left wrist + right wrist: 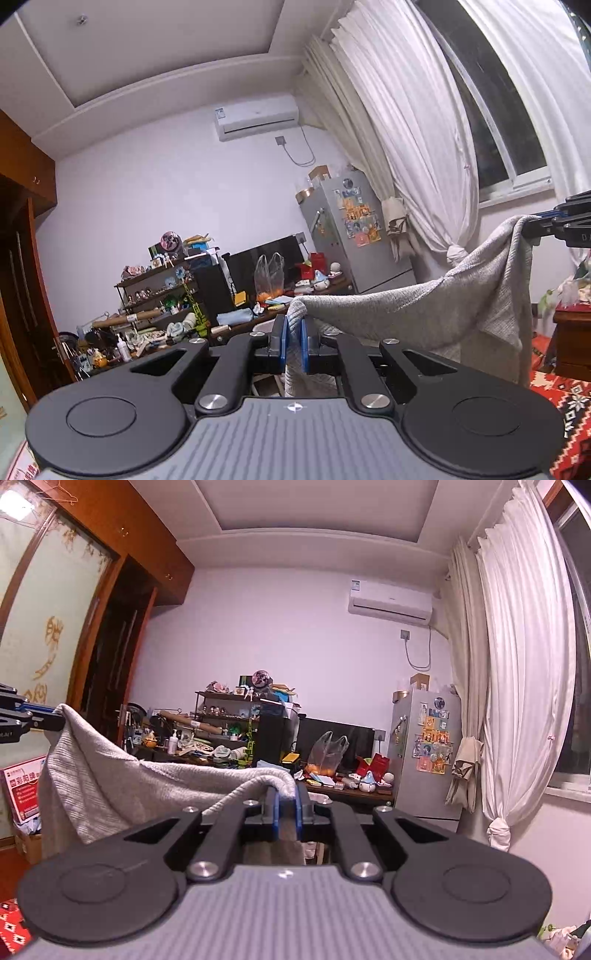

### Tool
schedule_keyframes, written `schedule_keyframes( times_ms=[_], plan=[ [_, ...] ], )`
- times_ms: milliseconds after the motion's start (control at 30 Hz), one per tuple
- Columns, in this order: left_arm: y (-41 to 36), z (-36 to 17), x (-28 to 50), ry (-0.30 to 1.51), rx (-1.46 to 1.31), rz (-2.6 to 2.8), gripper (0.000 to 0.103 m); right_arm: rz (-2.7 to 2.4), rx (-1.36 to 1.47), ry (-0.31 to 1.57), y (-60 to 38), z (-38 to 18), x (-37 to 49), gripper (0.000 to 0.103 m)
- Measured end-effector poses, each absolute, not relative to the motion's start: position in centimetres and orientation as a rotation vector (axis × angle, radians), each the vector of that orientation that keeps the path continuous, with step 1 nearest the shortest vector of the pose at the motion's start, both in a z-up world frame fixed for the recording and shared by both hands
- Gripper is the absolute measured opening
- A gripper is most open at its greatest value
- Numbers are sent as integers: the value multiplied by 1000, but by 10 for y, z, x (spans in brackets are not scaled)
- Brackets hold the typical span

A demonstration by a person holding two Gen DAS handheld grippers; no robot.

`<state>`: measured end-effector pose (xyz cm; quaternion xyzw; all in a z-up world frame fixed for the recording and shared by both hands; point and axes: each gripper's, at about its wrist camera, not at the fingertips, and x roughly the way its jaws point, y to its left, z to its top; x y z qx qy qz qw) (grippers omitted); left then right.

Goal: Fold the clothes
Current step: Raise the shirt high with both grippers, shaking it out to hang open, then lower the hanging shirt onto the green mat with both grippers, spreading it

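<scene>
A grey knit garment point(436, 306) hangs in the air, stretched between both grippers. My left gripper point(294, 326) is shut on one corner of it, the cloth pinched between the blue pads point(282, 343). In the left wrist view my right gripper point(537, 227) shows at the right edge, holding the other corner. In the right wrist view my right gripper point(286, 801) is shut on the grey garment point(122, 782), with my left gripper point(51, 720) at the left edge gripping the far corner. The garment's lower part drops out of sight below the grippers.
A cluttered desk point(343, 794) with shelves, a plastic bag point(327, 755) and a dark monitor runs along the far wall. A silver fridge point(424, 753) stands by white curtains point(517, 664). A red patterned cover point(565, 398) lies low at the right. Wooden wardrobe doors point(110, 646) stand to the left.
</scene>
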<state>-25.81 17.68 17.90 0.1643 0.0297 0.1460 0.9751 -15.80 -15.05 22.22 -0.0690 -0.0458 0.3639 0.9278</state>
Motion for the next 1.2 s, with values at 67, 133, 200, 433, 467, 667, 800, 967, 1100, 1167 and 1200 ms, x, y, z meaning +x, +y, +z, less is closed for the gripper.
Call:
schedule_keyframes(
  times_ms=[67,133,200,433,467,667,800,967,1100,1167,1200],
  plan=[
    [173,172,-264,77,321,282,7,751,-142,-81,-156,217,-169,8],
    [171,162,-265,100,312,271,7,759,-143,-58,-160,208,-177,8],
    [171,147,-260,132,301,261,7,763,-156,-26,-159,189,-181,9],
    [191,76,-220,286,195,240,7,778,-226,162,-124,108,-151,8],
    [197,65,-214,307,175,240,7,779,-239,191,-118,96,-144,8],
    [233,3,-160,437,73,244,7,773,-292,364,-65,21,-76,9],
    [253,-27,-117,514,31,248,7,767,-320,458,-37,-20,-26,9],
    [281,-60,-59,598,-5,255,7,765,-323,559,2,-57,48,9],
    [301,-84,-15,660,-36,263,7,765,-335,622,43,-83,109,8],
    [311,-97,7,691,-47,274,4,769,-337,655,62,-95,137,9],
    [316,-103,17,704,-48,284,1,769,-336,672,69,-103,149,9]
  ],
)
